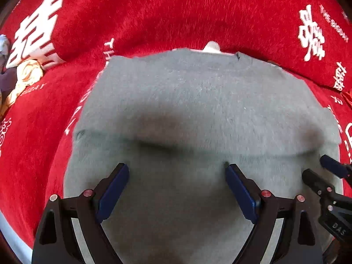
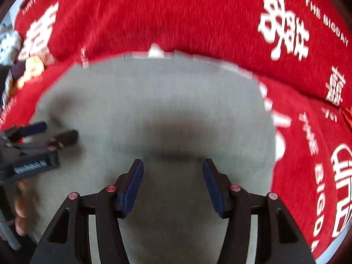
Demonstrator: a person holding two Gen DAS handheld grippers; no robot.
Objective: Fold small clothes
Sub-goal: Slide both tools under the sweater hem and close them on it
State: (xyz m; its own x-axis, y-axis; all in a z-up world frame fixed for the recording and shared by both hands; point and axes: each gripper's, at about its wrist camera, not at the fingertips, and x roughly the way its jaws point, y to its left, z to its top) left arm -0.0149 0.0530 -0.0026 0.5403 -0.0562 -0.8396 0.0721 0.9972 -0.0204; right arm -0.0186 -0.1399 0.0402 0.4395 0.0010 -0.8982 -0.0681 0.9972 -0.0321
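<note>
We see a red blanket (image 1: 176, 11) with white lettering spread wide. On it lies a grey sweater (image 1: 198, 101), partly folded, directly under us. Our left gripper (image 1: 177, 171) and right gripper (image 2: 173, 167) hover above it, jaws apart, holding nothing.

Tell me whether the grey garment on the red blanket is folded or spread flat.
Folded at least once: the grey garment shows a doubled layer whose edge runs across it in the left wrist view.
</note>
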